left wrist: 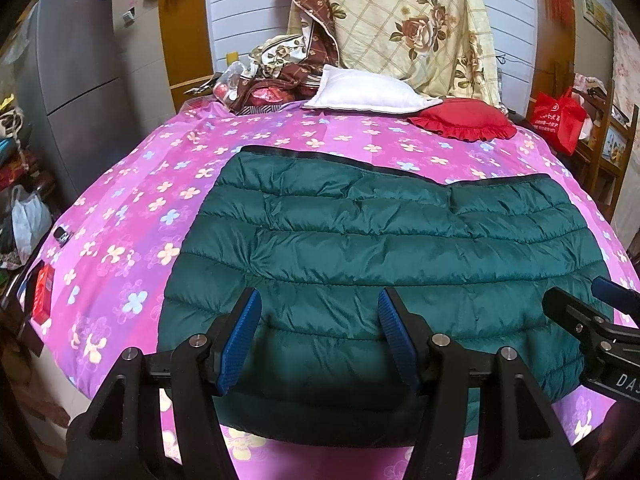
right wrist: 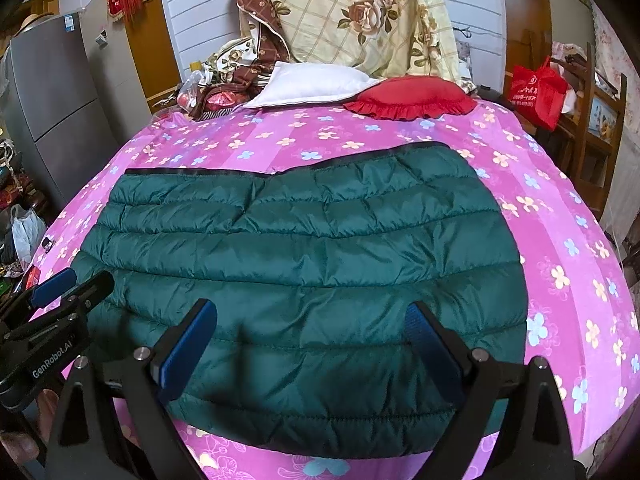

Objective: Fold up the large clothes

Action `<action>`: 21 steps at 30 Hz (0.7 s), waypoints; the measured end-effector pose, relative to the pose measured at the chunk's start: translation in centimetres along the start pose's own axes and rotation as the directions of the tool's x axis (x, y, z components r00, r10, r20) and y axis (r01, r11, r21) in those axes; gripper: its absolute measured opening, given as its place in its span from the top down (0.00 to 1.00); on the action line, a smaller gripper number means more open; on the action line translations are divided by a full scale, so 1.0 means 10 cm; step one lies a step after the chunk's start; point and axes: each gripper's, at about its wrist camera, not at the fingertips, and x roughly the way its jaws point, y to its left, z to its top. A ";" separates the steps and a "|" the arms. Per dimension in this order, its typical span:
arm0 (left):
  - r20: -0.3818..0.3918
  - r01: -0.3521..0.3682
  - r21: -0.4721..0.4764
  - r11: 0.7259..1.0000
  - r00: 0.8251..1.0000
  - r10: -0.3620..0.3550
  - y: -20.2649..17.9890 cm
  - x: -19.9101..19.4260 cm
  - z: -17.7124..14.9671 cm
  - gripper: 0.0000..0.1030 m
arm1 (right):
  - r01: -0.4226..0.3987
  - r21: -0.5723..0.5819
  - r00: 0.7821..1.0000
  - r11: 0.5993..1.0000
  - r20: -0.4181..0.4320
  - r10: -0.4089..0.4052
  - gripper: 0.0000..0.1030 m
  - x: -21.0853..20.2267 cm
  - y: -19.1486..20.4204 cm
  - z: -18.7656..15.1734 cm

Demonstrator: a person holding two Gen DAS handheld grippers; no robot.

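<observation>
A dark green quilted puffer jacket lies folded flat on the pink flowered bedspread; it also shows in the right wrist view. My left gripper is open and empty, hovering over the jacket's near left part. My right gripper is open and empty over the jacket's near right part. The right gripper shows at the right edge of the left wrist view, and the left gripper shows at the left edge of the right wrist view.
A white pillow and a red frilled cushion lie at the bed's far end, below a floral quilt. A grey fridge stands left. A red bag sits on wooden shelves right. A red box lies at the bed's left edge.
</observation>
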 end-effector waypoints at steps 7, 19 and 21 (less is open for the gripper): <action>0.000 0.001 0.001 1.000 1.000 -0.001 -0.02 0.00 0.00 0.58 | 0.001 0.000 1.000 1.000 0.000 -0.001 0.05 0.00 0.00 0.00; -0.009 0.012 -0.006 1.000 1.000 -0.012 -0.06 0.05 -0.01 0.58 | -0.003 0.000 1.000 1.000 -0.009 0.003 0.05 0.06 0.00 0.00; -0.005 0.018 -0.009 1.000 1.000 -0.018 -0.06 0.06 -0.01 0.58 | -0.004 0.000 1.000 1.000 -0.011 0.004 0.05 0.07 0.00 -0.01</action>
